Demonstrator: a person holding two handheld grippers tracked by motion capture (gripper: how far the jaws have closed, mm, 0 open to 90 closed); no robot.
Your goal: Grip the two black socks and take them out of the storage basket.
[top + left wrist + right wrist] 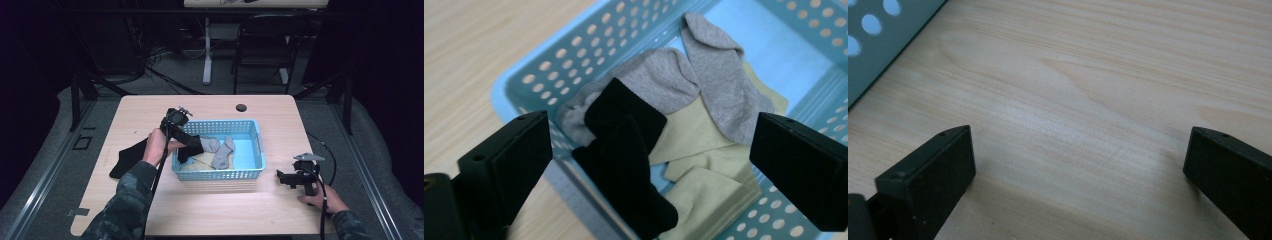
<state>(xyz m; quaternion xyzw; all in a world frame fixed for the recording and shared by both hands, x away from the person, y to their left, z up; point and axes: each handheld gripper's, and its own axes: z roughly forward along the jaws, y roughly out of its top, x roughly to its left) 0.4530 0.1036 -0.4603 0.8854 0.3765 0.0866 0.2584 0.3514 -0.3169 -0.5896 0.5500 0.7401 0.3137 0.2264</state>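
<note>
A light blue perforated basket [220, 175] stands mid-table. Inside lie two grey socks [704, 85], pale beige socks [704, 195] and a black sock [624, 155] draped over the basket's left rim [524, 85]. My left gripper [651, 132] hovers over that rim [192, 141], open wide, with the black sock below the gap and untouched by either jaw. Another black sock [127, 156] lies flat on the table left of the basket. My right gripper [282, 177] rests low over bare wood right of the basket, open [1080, 145] and holding nothing.
The wooden table [150, 107] has a small dark round hole [241, 107] behind the basket. A basket corner [878, 45] sits at the upper left of the right gripper view. A chair [265, 45] and a table leg stand beyond the far edge.
</note>
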